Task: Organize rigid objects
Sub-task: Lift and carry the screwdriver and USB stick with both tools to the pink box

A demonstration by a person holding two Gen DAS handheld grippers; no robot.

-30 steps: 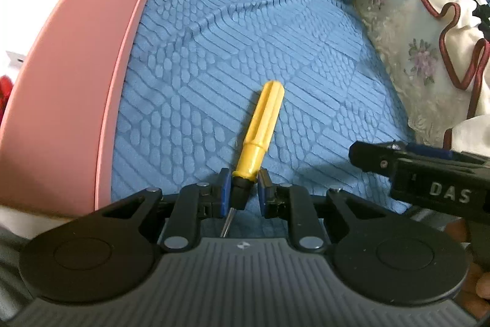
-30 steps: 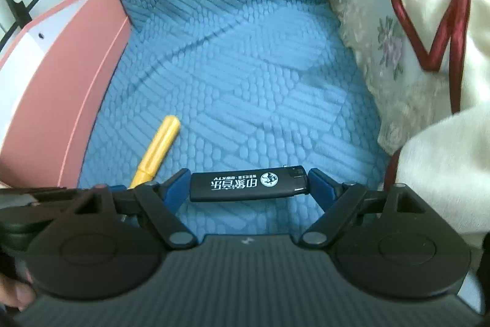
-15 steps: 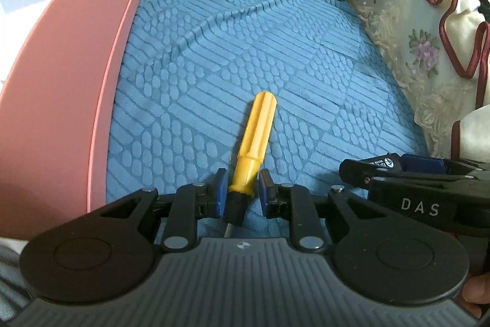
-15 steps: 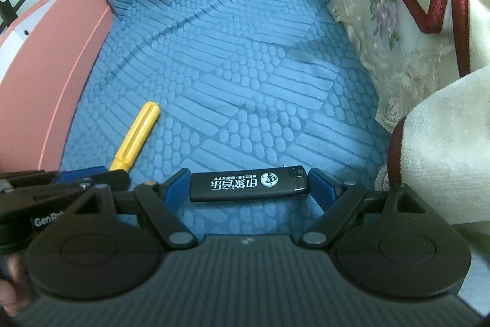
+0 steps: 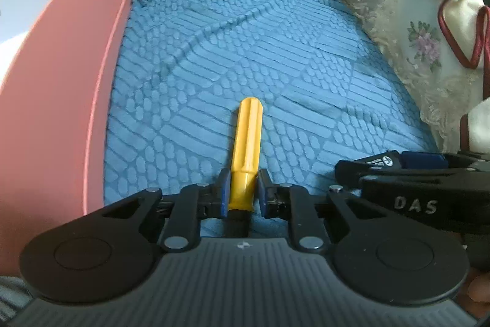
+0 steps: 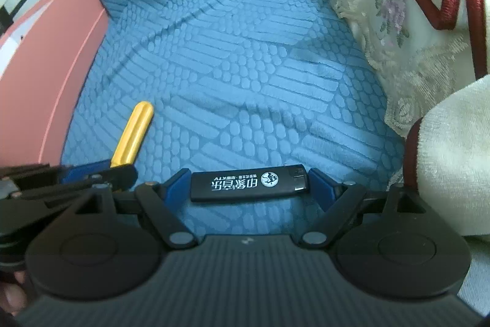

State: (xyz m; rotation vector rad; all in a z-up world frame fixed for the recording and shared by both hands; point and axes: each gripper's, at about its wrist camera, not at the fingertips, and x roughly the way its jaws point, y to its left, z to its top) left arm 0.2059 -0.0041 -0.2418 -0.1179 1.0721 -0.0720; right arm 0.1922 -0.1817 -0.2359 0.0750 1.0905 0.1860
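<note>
The left fingers [image 5: 242,193] clench the yellow screwdriver [image 5: 246,143] near its collar, handle pointing forward over the blue cushion [image 5: 275,66]. The right fingers [image 6: 248,184] grasp a black lighter [image 6: 248,183] end to end, crosswise. Both items look lifted and in carry. The pink box [image 5: 61,81] at left seems the likely destination; next, each needs swinging over it and releasing.

The blue sofa cover [image 5: 275,51] is thick, embossed cloth, the screwdriver [image 5: 246,143] handle glossy yellow plastic, the lighter [image 6: 248,183] smooth matt black plastic, the pillow [image 6: 398,20] lacy embroidered cloth.
</note>
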